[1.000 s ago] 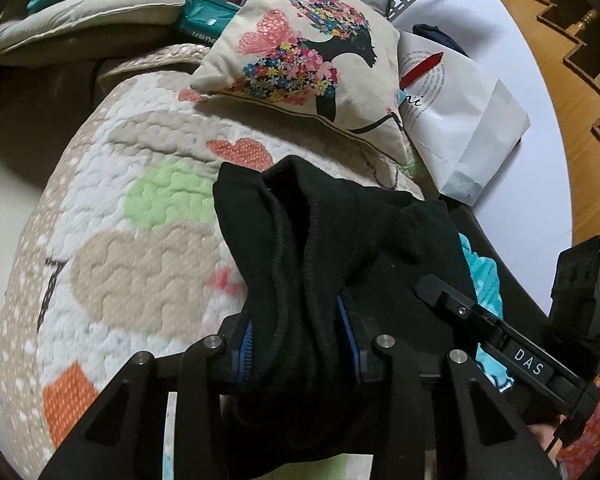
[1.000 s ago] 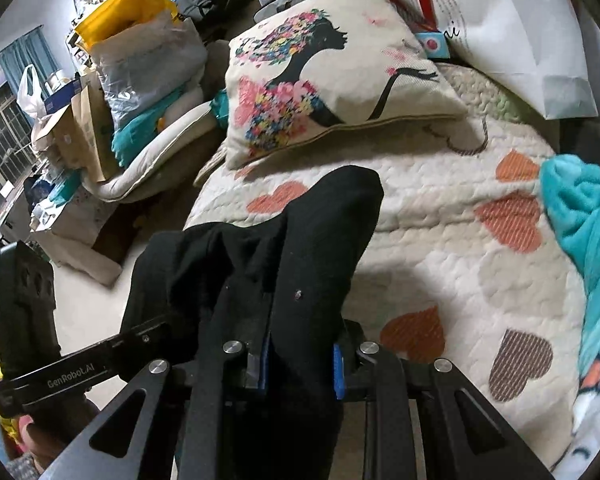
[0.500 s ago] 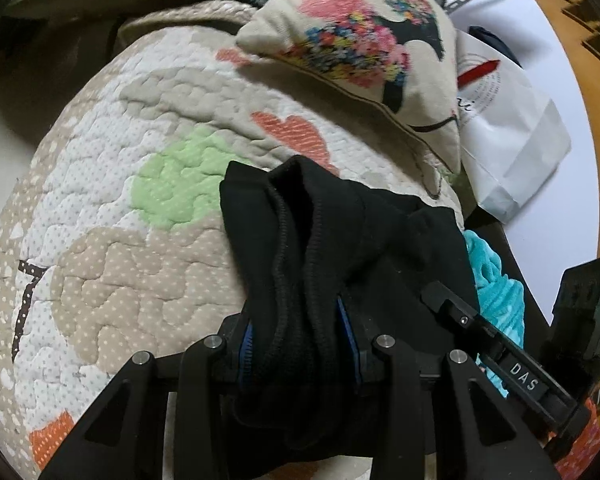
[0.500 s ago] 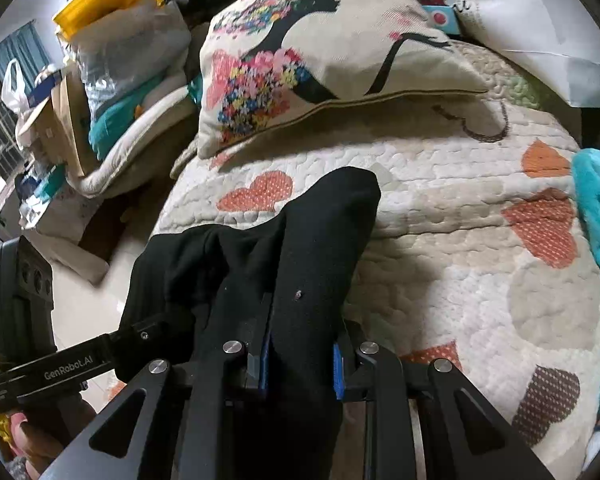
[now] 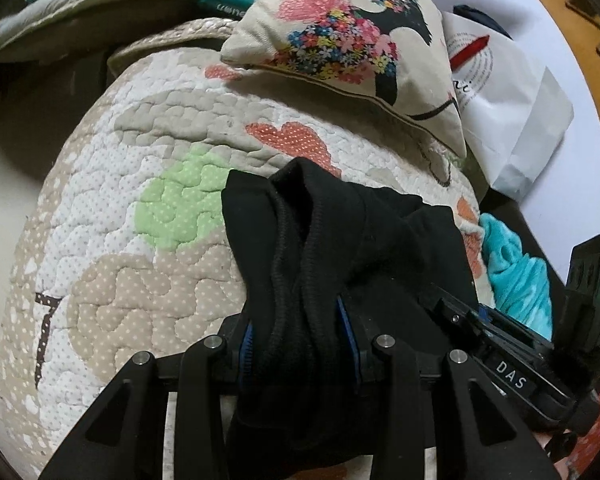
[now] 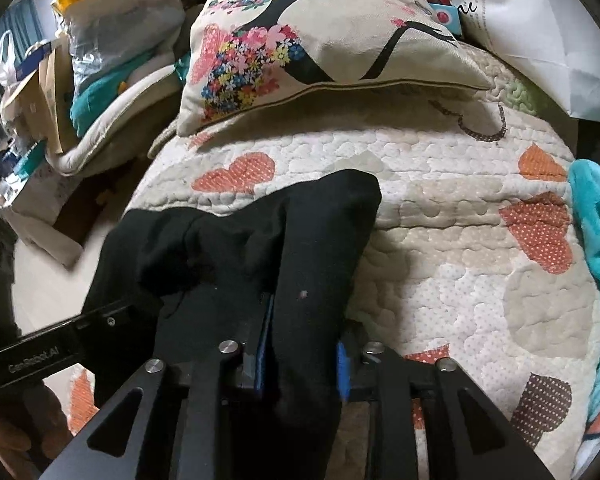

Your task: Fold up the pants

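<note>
On our left, the left hand-held gripper [image 5: 298, 344] pinches a bunched, ribbed edge of the black pants [image 5: 340, 248], lifted over the quilted bed [image 5: 112, 240], likely so the cloth hangs free for a fold. Further right, the right hand-held gripper [image 6: 302, 352] pinches another part, we judge to stretch the pants between both. Only its view shows the cluttered bags [image 6: 112, 20]; the left view alone shows ribbing.

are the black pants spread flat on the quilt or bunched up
Bunched up: the black pants hang in thick folds, clamped in the left gripper and right gripper.
</note>
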A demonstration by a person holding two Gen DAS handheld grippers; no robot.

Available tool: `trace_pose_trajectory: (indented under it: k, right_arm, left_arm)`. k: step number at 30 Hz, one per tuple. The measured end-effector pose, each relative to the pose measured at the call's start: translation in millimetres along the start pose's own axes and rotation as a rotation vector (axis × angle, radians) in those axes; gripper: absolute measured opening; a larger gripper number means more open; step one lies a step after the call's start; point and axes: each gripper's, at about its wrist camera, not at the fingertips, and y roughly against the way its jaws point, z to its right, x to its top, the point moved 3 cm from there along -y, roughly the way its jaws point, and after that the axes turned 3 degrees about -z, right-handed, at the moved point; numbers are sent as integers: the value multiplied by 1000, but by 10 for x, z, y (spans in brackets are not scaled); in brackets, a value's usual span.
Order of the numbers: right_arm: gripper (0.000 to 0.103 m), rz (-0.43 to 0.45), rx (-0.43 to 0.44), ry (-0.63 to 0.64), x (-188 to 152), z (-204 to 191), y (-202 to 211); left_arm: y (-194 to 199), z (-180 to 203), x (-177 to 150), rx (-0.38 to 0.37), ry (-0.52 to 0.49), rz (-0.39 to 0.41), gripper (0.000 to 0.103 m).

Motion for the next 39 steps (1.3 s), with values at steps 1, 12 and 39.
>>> trace_pose_trajectory:
  k: [1, 12, 39]
  right_arm:
    - [40, -7, 6, -10, -18, 18, -2]
    - [33, -31, 118, -183, -183, 200, 64]
    - [57, 27, -36, -76, -172, 159, 125]
  left_arm:
    - [-2, 6, -3, 3, -7, 0, 35]
    - [-88, -260, 61, -130, 141, -55, 36]
    - [-53, -384, 127, -93, 194, -37, 66]
